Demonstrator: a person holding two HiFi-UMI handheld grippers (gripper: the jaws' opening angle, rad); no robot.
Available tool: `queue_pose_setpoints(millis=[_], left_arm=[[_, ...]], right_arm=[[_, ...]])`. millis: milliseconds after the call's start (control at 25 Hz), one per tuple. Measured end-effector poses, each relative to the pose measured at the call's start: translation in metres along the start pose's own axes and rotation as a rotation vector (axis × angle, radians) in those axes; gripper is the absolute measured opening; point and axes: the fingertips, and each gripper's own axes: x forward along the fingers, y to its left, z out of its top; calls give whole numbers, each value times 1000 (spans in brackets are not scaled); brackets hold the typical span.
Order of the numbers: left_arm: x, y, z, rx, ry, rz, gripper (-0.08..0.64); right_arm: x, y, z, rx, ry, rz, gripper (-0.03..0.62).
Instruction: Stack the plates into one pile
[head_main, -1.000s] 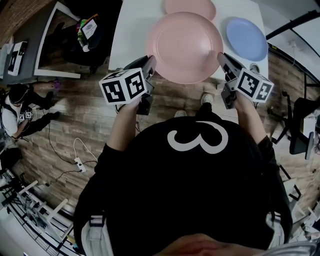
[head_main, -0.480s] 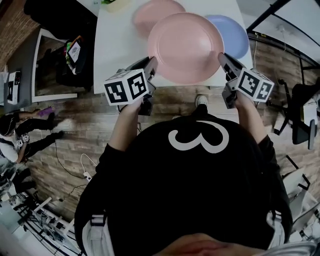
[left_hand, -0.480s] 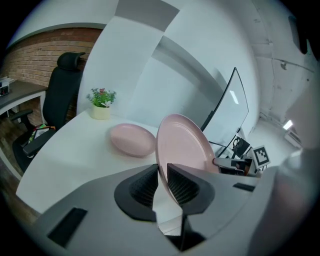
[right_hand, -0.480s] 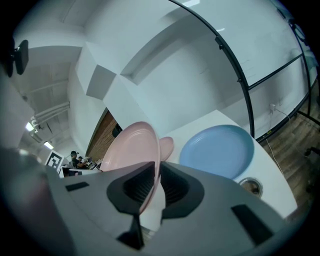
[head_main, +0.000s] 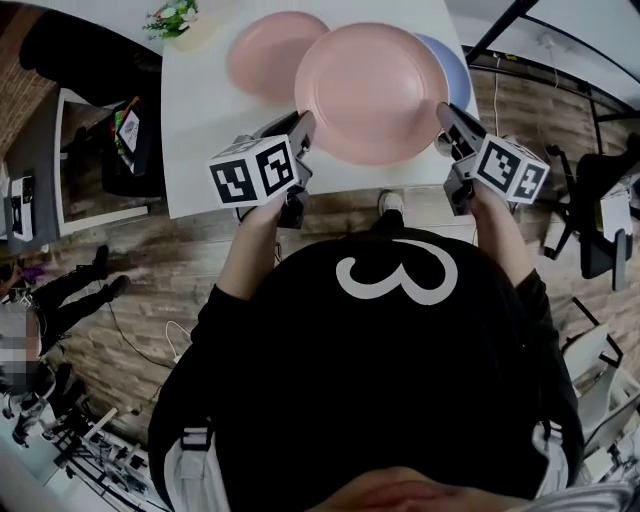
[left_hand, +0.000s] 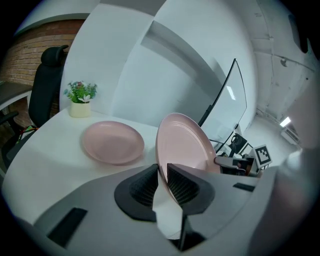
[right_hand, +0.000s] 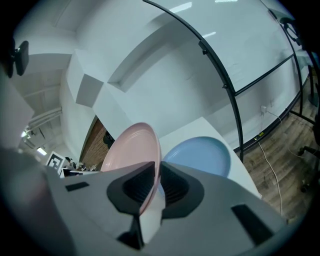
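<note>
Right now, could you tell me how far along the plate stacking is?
Done: nothing is piled yet. The small pink plate and the blue plate lie apart on the table.
In hand: the large pink plate, clamped at opposite edges by the left gripper and the right gripper.
Left: all three plates have to be brought into one pile.
</note>
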Motion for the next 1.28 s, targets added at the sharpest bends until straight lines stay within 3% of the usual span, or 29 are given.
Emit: queue_pose_setpoints(millis=[640,1280], left_arm=[[90,-51,20,13,34,-17,69],[160,-48,13,-32,87,46,69]], right_arm=[[-8,-87,49,8,-11,-40,54],[26,-149,57,7,77,-27,54]])
